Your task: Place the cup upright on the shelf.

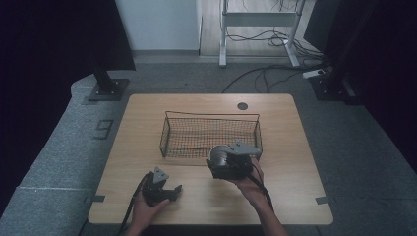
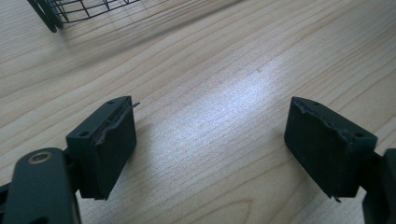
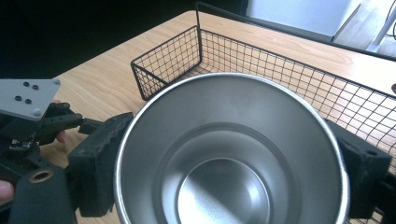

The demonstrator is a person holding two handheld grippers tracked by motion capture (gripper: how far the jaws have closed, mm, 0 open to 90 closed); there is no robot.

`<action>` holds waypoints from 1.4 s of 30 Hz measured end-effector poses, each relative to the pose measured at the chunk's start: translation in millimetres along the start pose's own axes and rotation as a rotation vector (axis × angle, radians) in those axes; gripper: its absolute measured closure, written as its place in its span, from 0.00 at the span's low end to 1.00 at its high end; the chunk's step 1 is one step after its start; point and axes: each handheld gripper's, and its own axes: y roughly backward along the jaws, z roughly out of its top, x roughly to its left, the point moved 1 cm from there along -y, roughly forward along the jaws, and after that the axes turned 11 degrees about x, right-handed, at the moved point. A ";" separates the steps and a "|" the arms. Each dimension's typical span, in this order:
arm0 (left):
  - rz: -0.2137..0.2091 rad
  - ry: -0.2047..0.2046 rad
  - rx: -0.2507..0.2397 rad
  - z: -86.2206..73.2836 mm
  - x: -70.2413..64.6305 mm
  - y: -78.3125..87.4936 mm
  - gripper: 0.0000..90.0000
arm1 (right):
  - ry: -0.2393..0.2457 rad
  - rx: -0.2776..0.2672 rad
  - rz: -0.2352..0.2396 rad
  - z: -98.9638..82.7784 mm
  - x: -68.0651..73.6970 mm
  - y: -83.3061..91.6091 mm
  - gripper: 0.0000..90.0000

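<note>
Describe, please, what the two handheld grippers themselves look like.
Both are black. The left gripper and right gripper each carry a grey three-cornered plate with dark screws and trail a black cable. Each has two blocky black jaws with worn, ragged pad edges and a brass-coloured ring at the base.

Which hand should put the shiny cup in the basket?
The right one, I'd say. The right gripper already grips the metal cup right beside the wire basket. The left gripper is open, holding nothing, and farther from it.

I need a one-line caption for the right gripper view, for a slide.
Right gripper shut on a steel cup, its open mouth toward the camera, before a wire basket on the table.
</note>
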 end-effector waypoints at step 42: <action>-0.001 0.002 -0.001 0.0 -0.1 -0.2 0.19 | -0.006 -0.030 -0.012 45.0 -20.0 2.1 0.15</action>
